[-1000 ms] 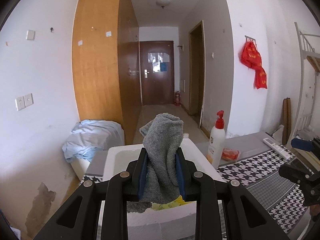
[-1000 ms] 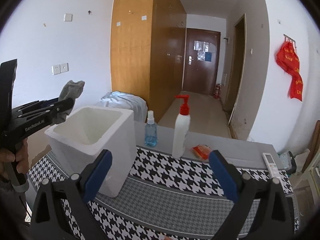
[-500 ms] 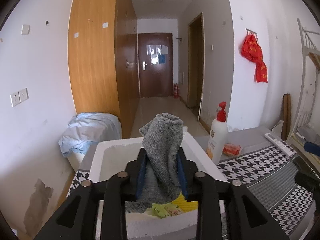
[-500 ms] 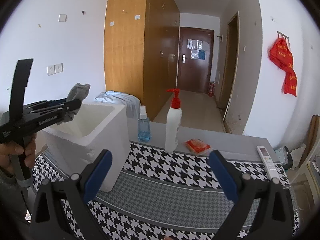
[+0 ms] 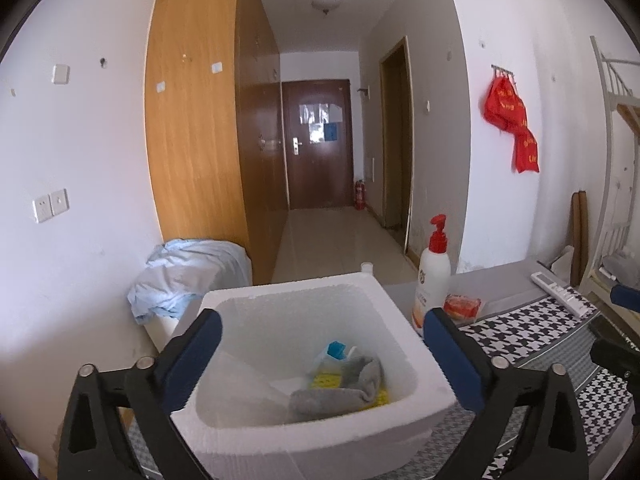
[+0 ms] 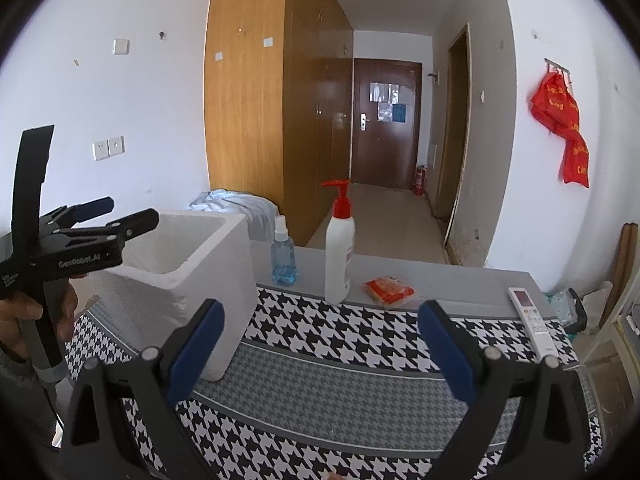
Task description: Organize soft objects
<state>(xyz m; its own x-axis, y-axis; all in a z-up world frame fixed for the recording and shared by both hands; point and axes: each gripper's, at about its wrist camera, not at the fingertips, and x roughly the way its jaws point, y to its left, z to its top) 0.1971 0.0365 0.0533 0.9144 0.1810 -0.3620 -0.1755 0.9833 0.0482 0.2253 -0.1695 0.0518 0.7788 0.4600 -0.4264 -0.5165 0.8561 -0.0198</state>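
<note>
Two grippers are in your hands, and both stand with their fingers spread wide. Your left gripper [image 5: 320, 340] hangs over the white foam box [image 5: 404, 320]; its jaws have just been opening, and nothing is between them now. The grey cloth [image 5: 340, 388] lies crumpled at the bottom of that box, toward its right inner wall, resting on a yellow item [image 5: 328, 380] and just beside a small white bottle with a blue cap [image 5: 335, 351]. The cloth is well clear of your blue pads [image 5: 452, 360].

Your right gripper [image 6: 320, 348] hovers over the houndstooth mat [image 6: 360, 332] that covers the table [image 6: 420, 268], with only the patterned cloth showing between its fingers. From that side you can see your left gripper [image 6: 116, 212] poised above the box's rim [image 6: 208, 248], with your hand [image 6: 24, 320] on its handle at the left edge.

Behind the box stand a clear blue spray bottle [image 6: 283, 256] and a white pump bottle with a red top [image 6: 339, 252], close together. A small orange packet [image 6: 389, 288] lies to the right of the pump bottle, and a white remote control [image 6: 532, 320] lies further right, near the table's edge.
</note>
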